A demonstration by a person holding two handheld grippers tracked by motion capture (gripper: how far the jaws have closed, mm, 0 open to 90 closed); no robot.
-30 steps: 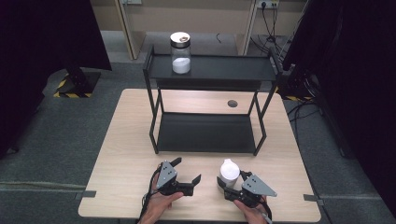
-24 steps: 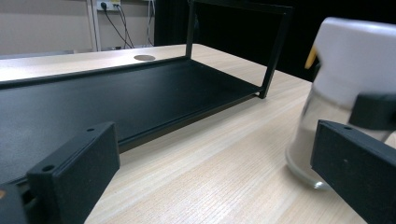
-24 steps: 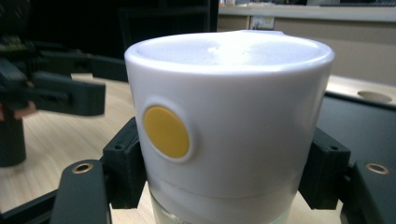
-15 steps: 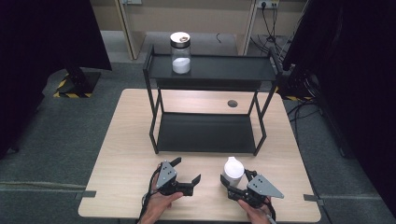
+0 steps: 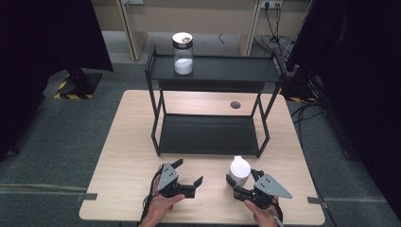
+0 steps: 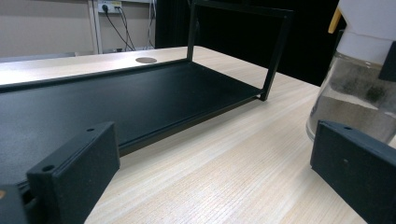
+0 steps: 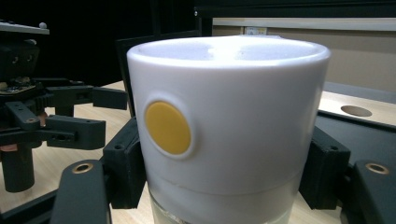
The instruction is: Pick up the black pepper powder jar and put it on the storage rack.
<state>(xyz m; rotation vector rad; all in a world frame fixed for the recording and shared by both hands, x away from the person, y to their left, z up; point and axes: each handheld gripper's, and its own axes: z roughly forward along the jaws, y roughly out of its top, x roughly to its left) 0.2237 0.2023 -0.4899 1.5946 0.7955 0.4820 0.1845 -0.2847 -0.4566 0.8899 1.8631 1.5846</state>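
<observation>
Right tool (image 5: 240, 183) clamped on white-lidded jar (image 5: 239, 171), in front of rack (image 5: 208, 135); left tool (image 5: 190, 178) apart, empty. Keep jar upright, grip firm.

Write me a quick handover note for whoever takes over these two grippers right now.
Right gripper: shut on the white-capped jar, at the table's near edge, in front of the black rack.
Left gripper: open, holds nothing, low over the table beside the jar.
Second jar: stands on the rack's top shelf, left end. Lower shelf bare.
Done: the white-capped jar is gripped.
Left: probably to move it onto the rack; the frames do not show which shelf.
</observation>
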